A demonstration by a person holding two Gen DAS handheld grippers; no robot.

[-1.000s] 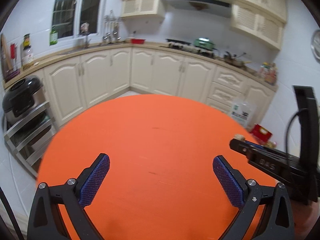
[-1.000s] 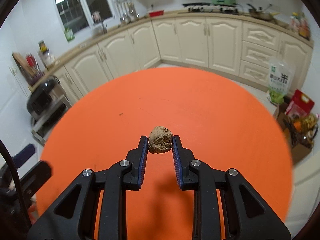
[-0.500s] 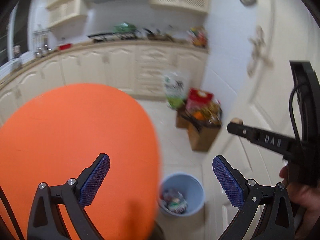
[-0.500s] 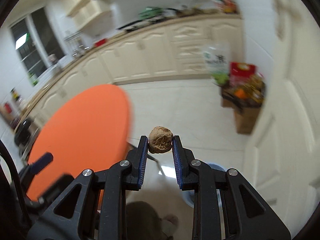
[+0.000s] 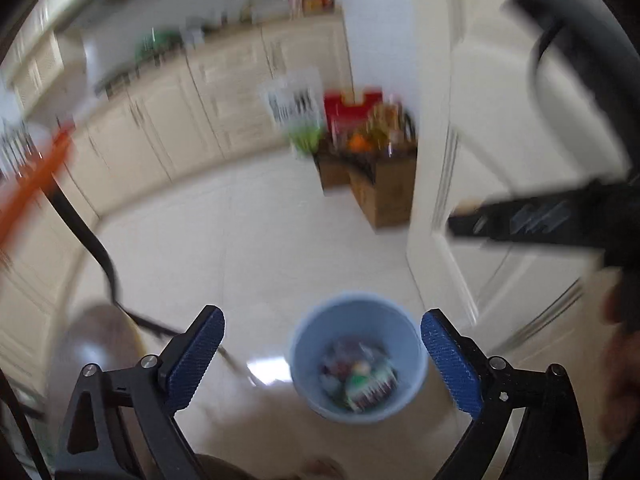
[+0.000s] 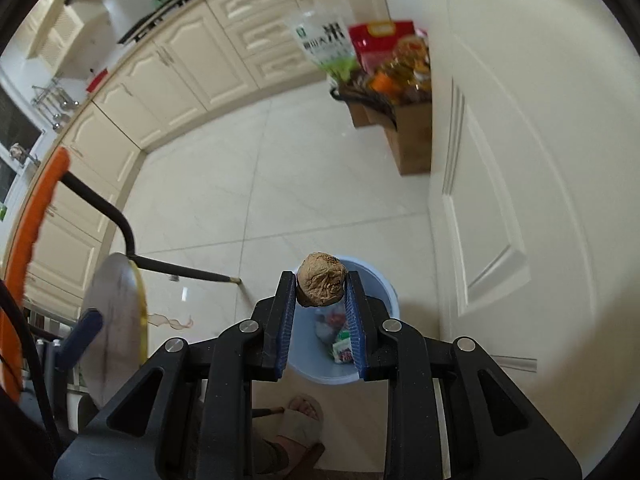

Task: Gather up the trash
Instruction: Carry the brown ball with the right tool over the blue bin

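While right tongs (image 6: 321, 286) are pinching a crumpled brown paper ball (image 6: 321, 279), left tongs (image 5: 322, 356) are hanging spread over the trash-filled light-blue plastic bin (image 5: 308, 372).

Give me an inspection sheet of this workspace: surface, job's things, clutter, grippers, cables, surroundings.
Surface: pale tiled floor; edge of orange table at left.
Job's things: brown crumpled ball between the right gripper's pads, above the blue bin; bin already holds wrappers.
Clutter: cardboard box of groceries and a rice bag by the door.
Grippers: right gripper shut on the ball; left gripper open, empty, blurred.
Cables: black cable at the left edge.
Surroundings: cream cabinets, white door, a sandalled foot below.
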